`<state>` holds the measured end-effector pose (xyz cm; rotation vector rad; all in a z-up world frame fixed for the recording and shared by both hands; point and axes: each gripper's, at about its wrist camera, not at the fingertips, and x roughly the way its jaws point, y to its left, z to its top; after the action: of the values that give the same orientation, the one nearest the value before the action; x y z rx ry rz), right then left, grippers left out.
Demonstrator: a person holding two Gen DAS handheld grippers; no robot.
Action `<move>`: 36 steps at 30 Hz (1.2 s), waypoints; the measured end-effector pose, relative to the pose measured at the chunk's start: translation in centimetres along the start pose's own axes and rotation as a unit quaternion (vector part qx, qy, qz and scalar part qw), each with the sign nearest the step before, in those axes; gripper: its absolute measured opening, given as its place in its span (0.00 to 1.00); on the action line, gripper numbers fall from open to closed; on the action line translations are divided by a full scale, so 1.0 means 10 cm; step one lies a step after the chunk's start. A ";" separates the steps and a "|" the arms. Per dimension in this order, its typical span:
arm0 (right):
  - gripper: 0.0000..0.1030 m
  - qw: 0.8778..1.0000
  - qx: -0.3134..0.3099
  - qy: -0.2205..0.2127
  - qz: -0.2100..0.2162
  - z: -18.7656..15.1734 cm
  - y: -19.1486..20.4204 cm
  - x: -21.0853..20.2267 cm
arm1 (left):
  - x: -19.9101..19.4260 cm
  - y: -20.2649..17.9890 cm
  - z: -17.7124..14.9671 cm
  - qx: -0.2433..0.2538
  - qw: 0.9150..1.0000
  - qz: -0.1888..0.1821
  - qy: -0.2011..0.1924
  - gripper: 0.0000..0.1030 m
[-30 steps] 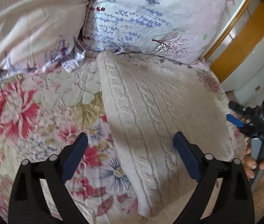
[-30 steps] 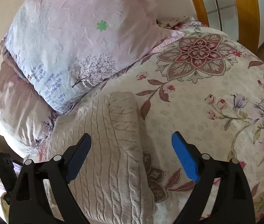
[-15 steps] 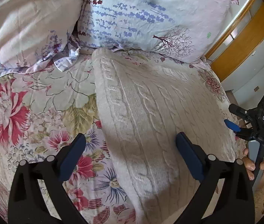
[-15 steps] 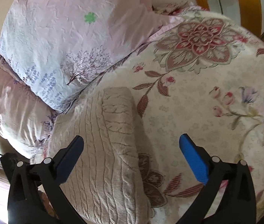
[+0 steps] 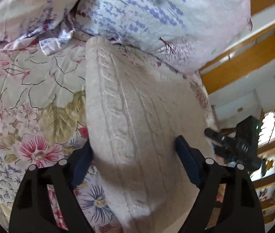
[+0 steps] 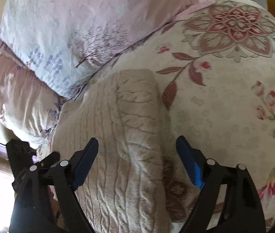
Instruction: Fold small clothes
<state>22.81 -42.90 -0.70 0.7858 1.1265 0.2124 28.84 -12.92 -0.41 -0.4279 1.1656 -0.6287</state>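
Note:
A cream cable-knit sweater (image 5: 137, 116) lies folded on the floral bedspread (image 5: 30, 97), its far end against the pillows. My left gripper (image 5: 135, 159) is open, its blue pads on either side of the sweater's near left edge. The other gripper (image 5: 234, 145) shows at the right of this view. In the right wrist view the sweater (image 6: 129, 136) has a folded strip along its right side. My right gripper (image 6: 137, 155) is open and straddles that strip's near end. The left gripper's black body (image 6: 24, 165) shows at the lower left.
Two pillows (image 5: 166, 9) lie at the head of the bed, just beyond the sweater. A wooden bed frame (image 5: 244, 64) and shelves (image 5: 273, 174) stand to the right. The bedspread (image 6: 224, 106) stretches to the right of the sweater.
Both grippers have moved down and forward onto the sweater; the jaws now straddle its near edges, left gripper closer than before. Both remain open.

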 end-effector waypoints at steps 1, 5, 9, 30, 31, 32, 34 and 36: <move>0.68 1.000 -0.003 0.005 0.008 0.00 0.01 0.03 | 0.00 0.02 0.01 -0.005 1.000 -0.006 0.000 0.75; 0.67 0.999 -0.016 0.014 0.032 0.04 0.02 0.10 | -0.05 0.15 0.00 -0.036 0.999 -0.037 -0.001 0.68; 0.53 0.997 0.000 0.022 0.077 0.02 -0.02 0.21 | -0.04 0.22 -0.01 -0.059 0.997 -0.058 0.000 0.61; 0.28 0.981 -0.134 -0.044 0.134 -0.71 1.48 0.26 | -1.75 0.60 -0.43 -0.022 0.996 -0.035 -0.081 0.35; 0.28 0.980 -0.145 -0.047 0.130 -0.76 1.58 0.33 | -1.83 0.69 -0.42 -0.026 0.996 -0.029 -0.084 0.35; 0.28 0.979 -0.157 -0.051 0.119 -0.81 1.66 0.43 | -1.91 0.82 -0.43 -0.036 0.995 -0.021 -0.088 0.36; 0.28 0.982 -0.158 -0.036 0.097 -0.86 1.69 0.69 | -1.93 1.07 -0.42 -0.062 0.994 -0.014 -0.090 0.37; 0.30 0.989 -0.137 0.012 0.052 -0.87 1.66 1.08 | -1.80 1.37 -0.42 -0.094 0.992 0.015 -0.078 0.38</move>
<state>23.82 -21.37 0.61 0.5974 1.0524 0.4548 23.47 9.27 2.52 -0.6073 1.0829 -0.4518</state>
